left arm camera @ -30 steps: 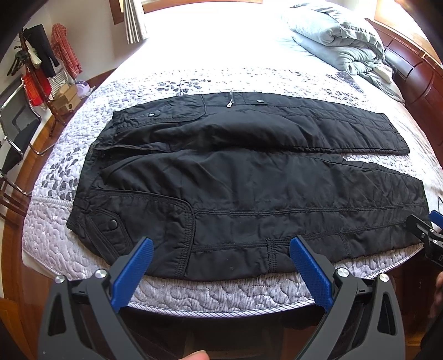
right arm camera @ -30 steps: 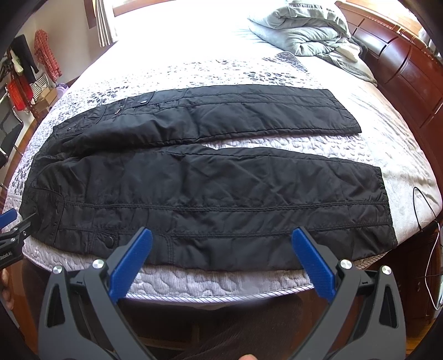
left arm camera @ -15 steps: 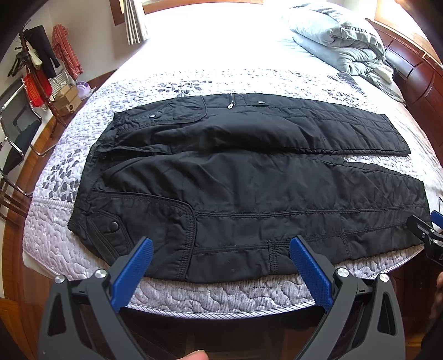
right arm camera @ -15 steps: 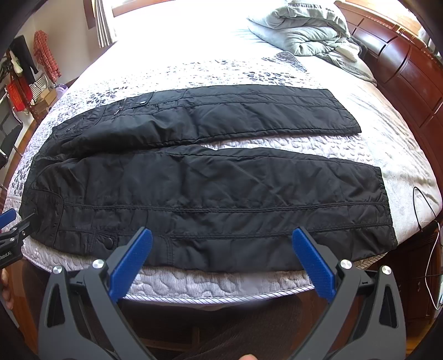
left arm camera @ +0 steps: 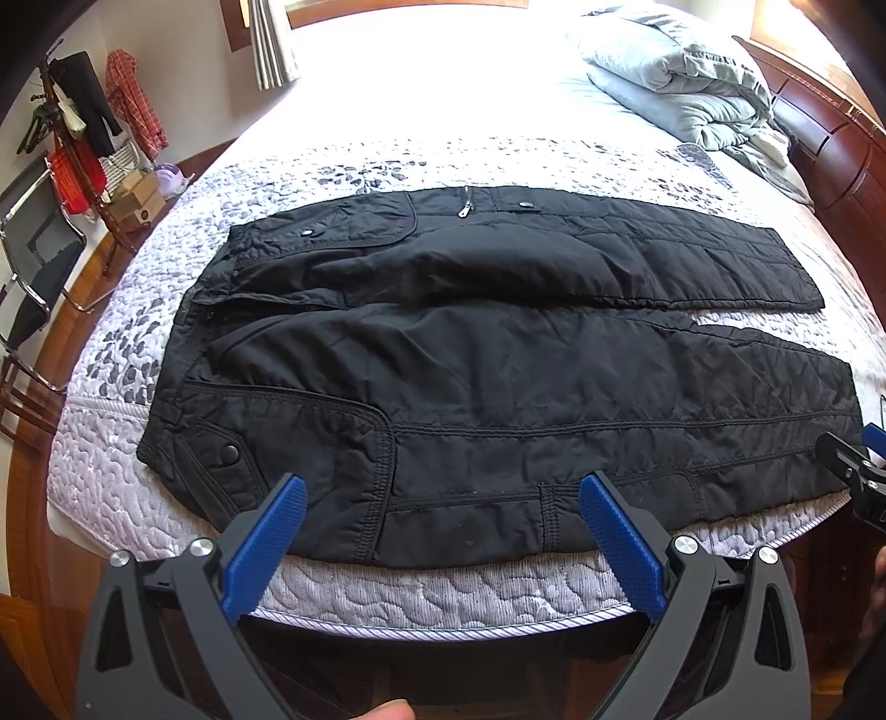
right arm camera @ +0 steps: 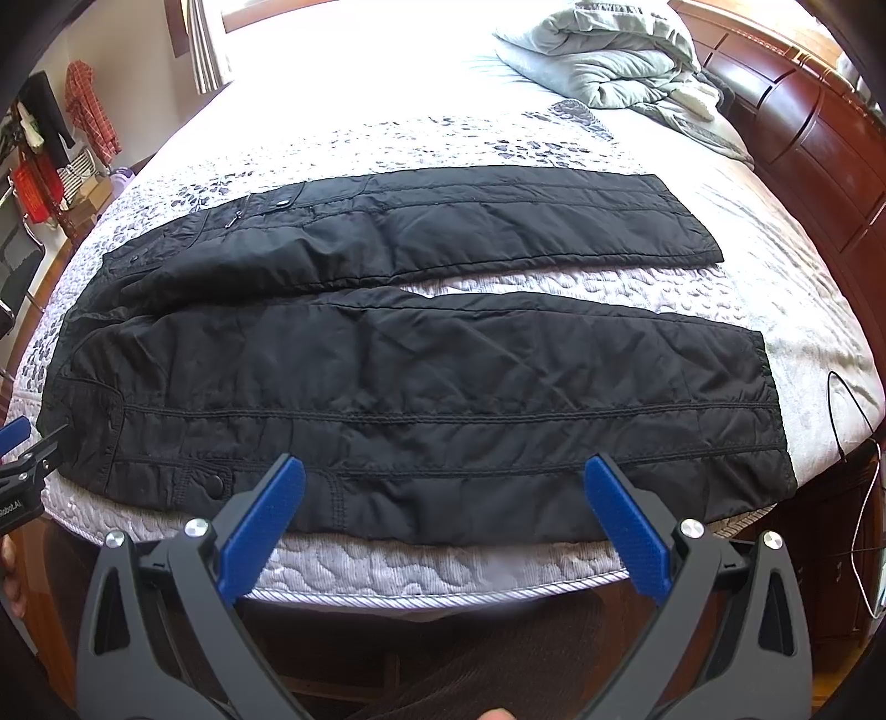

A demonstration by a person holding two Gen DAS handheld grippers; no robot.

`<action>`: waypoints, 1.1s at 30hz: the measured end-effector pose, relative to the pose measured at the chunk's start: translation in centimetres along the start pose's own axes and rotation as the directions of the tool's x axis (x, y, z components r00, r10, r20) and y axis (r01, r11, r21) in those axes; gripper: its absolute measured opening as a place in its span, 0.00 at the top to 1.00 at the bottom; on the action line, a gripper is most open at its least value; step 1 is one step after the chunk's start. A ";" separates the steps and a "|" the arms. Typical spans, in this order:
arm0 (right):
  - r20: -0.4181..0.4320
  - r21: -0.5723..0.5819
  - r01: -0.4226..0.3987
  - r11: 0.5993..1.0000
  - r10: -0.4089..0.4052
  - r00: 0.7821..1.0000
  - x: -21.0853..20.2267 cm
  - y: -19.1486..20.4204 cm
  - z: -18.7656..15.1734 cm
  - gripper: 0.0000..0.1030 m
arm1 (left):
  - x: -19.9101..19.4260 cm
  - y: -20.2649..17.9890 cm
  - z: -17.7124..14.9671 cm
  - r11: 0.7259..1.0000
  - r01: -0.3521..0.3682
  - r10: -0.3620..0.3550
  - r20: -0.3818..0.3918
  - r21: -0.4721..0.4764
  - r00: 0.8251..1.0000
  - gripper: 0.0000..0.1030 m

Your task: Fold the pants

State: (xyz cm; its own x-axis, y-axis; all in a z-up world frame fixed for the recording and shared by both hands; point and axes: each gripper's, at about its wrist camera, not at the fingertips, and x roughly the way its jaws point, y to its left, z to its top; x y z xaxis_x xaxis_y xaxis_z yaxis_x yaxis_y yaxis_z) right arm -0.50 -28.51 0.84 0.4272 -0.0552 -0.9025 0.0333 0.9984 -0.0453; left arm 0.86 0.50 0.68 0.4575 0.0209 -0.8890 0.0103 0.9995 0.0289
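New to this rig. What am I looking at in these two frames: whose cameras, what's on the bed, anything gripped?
There is no robot here. A person holds one handheld two-finger gripper in each hand, and each gripper carries a fisheye camera that looks forward along its own fingers.

One picture is from the left gripper, the other from the right gripper. The blue pads at the bottom of each view are that gripper's own fingers. Each gripper also shows at the edge of the other's view.

On the bed, with its quilted cover, lie black pants, spread flat with the two legs apart and the waist toward the left. A bundled grey duvet sits at the far end.

Both grippers are open, short of the near edge of the pants, and hold nothing.
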 end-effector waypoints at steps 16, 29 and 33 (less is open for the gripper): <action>0.003 0.004 0.002 1.000 -0.002 1.000 0.1 -0.3 -0.1 0.02 | 0.0 -0.1 0.0 1.000 -0.002 0.002 0.002 -0.001 1.000 0.03; -0.001 0.007 0.001 1.000 -0.001 1.000 0.2 -0.5 -0.1 0.02 | 0.2 -0.4 0.0 1.000 0.001 -0.002 0.010 0.009 1.000 0.03; -0.005 0.010 0.000 1.000 0.001 1.000 0.6 -0.7 0.0 0.02 | 0.4 -0.4 0.1 1.000 0.002 -0.002 0.005 0.009 1.000 0.03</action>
State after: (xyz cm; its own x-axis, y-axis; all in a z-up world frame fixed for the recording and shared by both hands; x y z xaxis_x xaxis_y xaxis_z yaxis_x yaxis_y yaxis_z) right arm -0.31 -29.27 0.36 0.4229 -0.0546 -0.9045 0.0423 0.9983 -0.0405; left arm 1.12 0.10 0.37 0.4619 0.0192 -0.8867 0.0190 0.9993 0.0315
